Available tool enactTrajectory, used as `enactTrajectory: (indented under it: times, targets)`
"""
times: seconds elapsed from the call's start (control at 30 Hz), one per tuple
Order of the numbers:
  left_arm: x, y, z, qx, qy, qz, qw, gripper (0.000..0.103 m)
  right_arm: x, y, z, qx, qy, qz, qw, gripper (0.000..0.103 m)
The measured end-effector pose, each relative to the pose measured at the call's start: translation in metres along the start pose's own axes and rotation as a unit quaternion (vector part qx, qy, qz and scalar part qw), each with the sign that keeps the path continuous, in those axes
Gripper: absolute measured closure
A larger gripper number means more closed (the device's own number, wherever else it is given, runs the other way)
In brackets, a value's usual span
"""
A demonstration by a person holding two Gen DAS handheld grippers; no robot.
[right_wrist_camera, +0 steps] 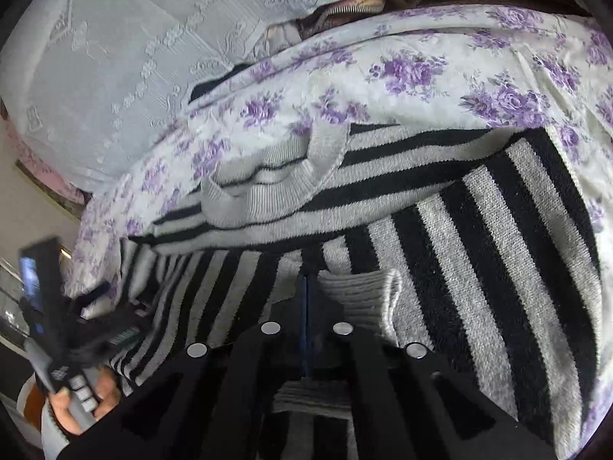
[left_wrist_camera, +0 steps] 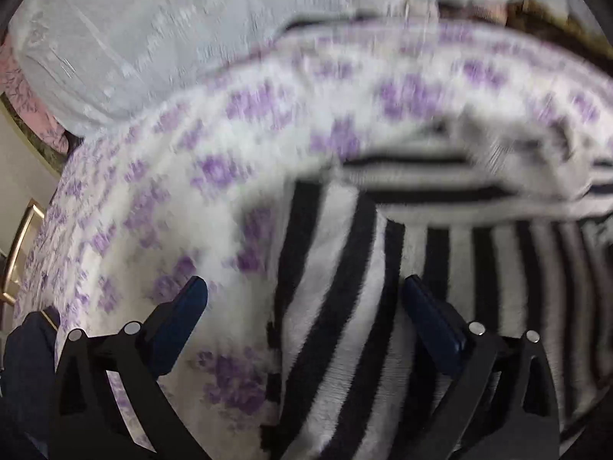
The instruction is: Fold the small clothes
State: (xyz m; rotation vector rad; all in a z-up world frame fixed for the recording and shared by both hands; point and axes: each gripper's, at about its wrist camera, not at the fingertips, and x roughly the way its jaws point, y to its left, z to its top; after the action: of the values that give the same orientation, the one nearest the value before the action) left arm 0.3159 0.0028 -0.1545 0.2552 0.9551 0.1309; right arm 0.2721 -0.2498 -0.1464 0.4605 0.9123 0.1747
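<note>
A black-and-white striped knit sweater (right_wrist_camera: 479,237) lies on a bed with a white sheet printed with purple flowers (right_wrist_camera: 402,73). My right gripper (right_wrist_camera: 308,280) is shut on the sweater's ribbed grey hem (right_wrist_camera: 364,291), low in the right wrist view. The sweater's grey collar (right_wrist_camera: 268,180) lies beyond it. In the blurred left wrist view my left gripper (left_wrist_camera: 304,291) is open, its blue pads (left_wrist_camera: 191,299) spread above the sweater's left edge (left_wrist_camera: 337,306). The left gripper also shows at the left of the right wrist view (right_wrist_camera: 76,329), held by a hand.
A pale embossed pillow or cover (right_wrist_camera: 126,57) lies at the head of the bed. The flowered sheet (left_wrist_camera: 161,199) extends left of the sweater. Pink fabric (left_wrist_camera: 15,76) and a floor edge show at far left.
</note>
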Motion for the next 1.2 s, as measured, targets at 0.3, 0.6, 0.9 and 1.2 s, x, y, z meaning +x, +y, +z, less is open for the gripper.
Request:
enactTrajectory:
  times: [0.3,0.6,0.9,1.2]
  targets:
    - [-0.058,-0.002,-0.057,0.024,-0.059,-0.044,0.9970,0.004,-0.025,0.035,-0.055,-0.102,0.016,0.021,0.994,0.082]
    - [-0.083,0.030,-0.090,0.003,-0.072,-0.056,0.9959,0.004,-0.099,0.020,-0.078,-0.080,-0.067,0.022,0.994,0.054]
    - [-0.105,0.053,-0.140,-0.014,-0.061,-0.057,0.9964,0.004,-0.127,-0.004,-0.129,-0.060,-0.099,0.013,0.993,0.029]
    - [-0.116,0.046,-0.158,-0.009,-0.059,-0.057,0.9966,0.004,-0.135,0.079,-0.153,-0.157,-0.107,0.020,0.982,0.017]
